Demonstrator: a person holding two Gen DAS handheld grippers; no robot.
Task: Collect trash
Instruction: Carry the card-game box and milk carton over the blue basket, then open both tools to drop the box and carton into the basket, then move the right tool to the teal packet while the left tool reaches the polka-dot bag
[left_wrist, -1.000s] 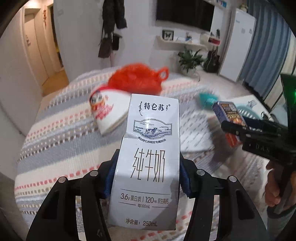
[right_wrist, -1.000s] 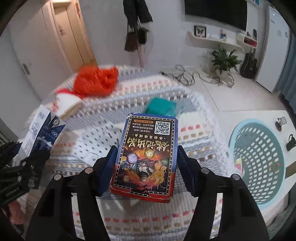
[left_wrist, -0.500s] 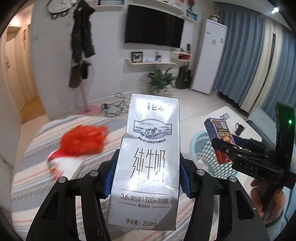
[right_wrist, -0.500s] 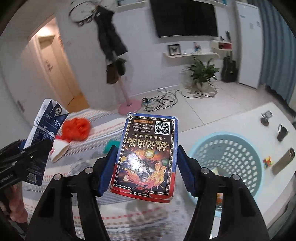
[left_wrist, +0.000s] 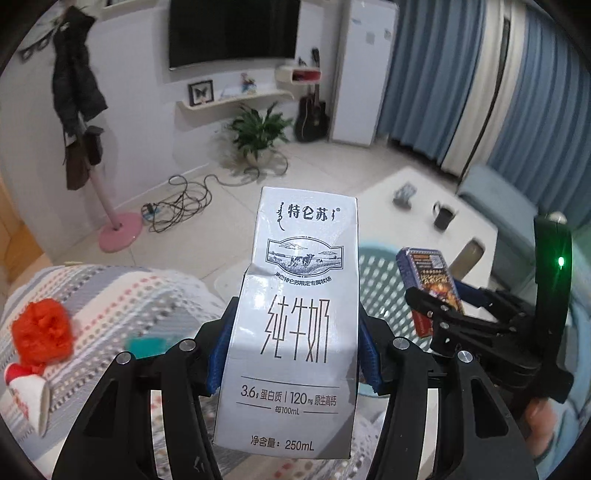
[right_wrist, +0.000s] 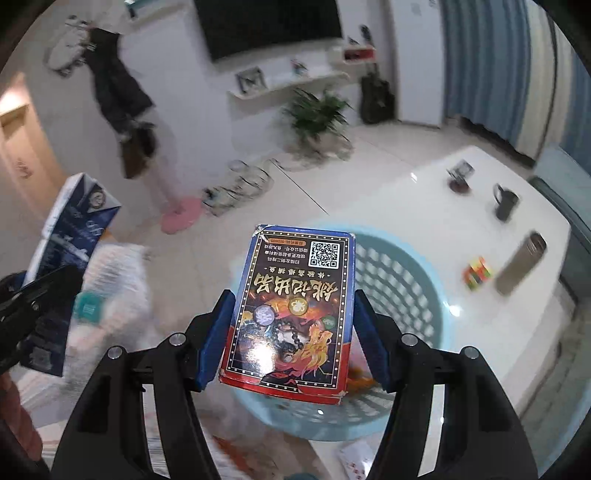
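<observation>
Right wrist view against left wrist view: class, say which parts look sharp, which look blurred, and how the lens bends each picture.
Right wrist view: the card box in the tongs is sharp, while the plant, coat and bedding smear. Left wrist view: the milk carton is crisp, the TV and plant fairly clear, and the red bag soft. Both views: the fisheye bows the curtains and leaves dark corners.

both wrist views share the basket (left_wrist: 384, 295) (right_wrist: 413, 280).
</observation>
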